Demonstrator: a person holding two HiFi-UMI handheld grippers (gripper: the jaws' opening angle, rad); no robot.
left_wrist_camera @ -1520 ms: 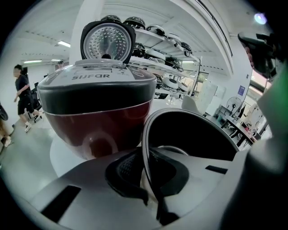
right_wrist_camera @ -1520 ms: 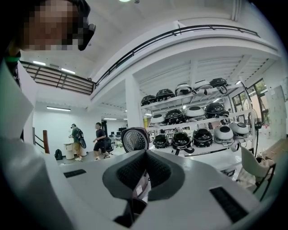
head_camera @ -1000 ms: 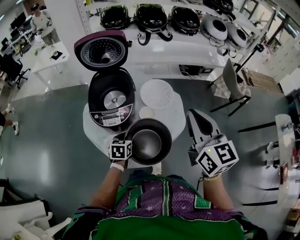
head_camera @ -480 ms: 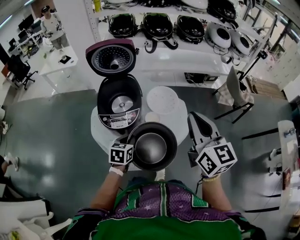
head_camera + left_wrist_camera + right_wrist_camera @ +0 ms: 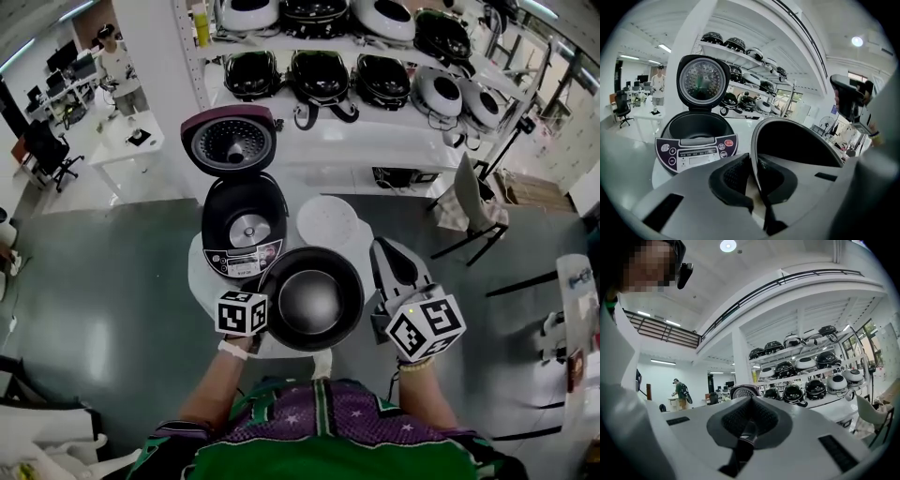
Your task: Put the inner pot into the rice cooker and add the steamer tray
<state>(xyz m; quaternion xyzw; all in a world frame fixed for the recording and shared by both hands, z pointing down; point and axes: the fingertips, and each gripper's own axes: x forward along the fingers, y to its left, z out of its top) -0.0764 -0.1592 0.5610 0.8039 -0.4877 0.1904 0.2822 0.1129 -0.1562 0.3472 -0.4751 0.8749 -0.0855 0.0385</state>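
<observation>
In the head view, my left gripper [image 5: 263,307] is clamped on the left rim of the inner pot [image 5: 316,298], which sits over the near edge of the small round table [image 5: 196,269], just in front of the open rice cooker [image 5: 244,228]. The white steamer tray [image 5: 328,221] lies at the table's far right edge, beside the cooker. My right gripper [image 5: 384,249] is off the table's right edge, apart from the pot.

In the left gripper view, the jaws pinch the pot's thin rim [image 5: 755,183]. The pot's dark inside [image 5: 797,145] tilts to the right, and the cooker [image 5: 696,140] stands behind with its lid [image 5: 702,84] up.

In the right gripper view, my right gripper [image 5: 747,428] has its jaws shut together on nothing and faces shelves of cookers [image 5: 801,371].
</observation>
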